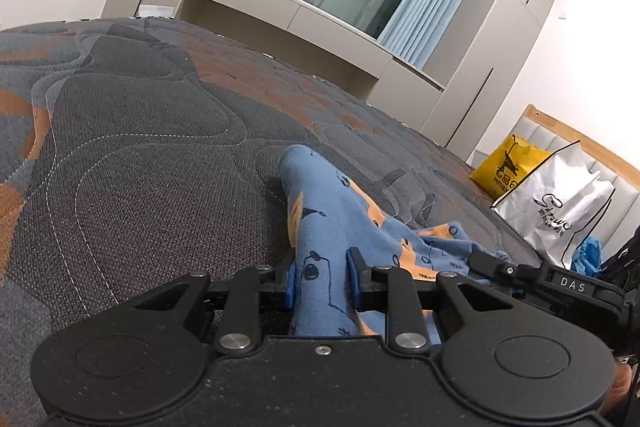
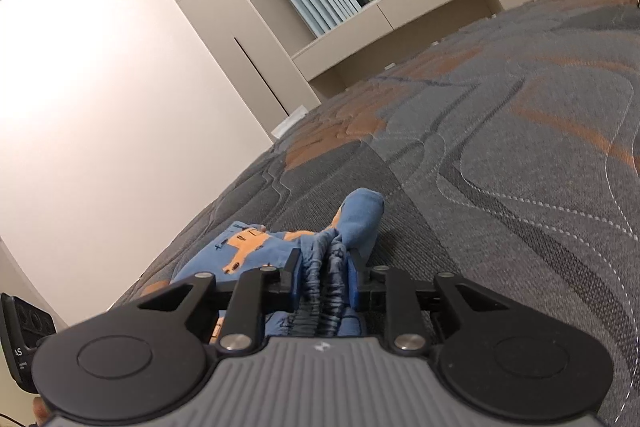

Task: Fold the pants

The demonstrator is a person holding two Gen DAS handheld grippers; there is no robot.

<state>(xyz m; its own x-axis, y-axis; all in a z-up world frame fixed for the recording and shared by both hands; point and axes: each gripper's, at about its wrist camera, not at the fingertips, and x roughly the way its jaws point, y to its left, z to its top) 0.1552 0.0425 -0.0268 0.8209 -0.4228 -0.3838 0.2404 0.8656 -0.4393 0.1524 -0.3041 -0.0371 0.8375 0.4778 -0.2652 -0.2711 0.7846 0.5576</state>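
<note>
Both claws pinch soft printed blue pants (image 1: 320, 227): left claw (image 1: 323, 281) leg, right claw (image 2: 324, 281) ribbed waistband.

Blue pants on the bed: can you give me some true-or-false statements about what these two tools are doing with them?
1. The left tool has blue pants fabric between its fingers. True.
2. The right tool is empty. False: it clamps the gathered waistband.
3. The pants lie on a bare wooden floor. False: they lie on a grey and orange quilted mattress.
4. A yellow bag stands beside a white bag. True.
</note>
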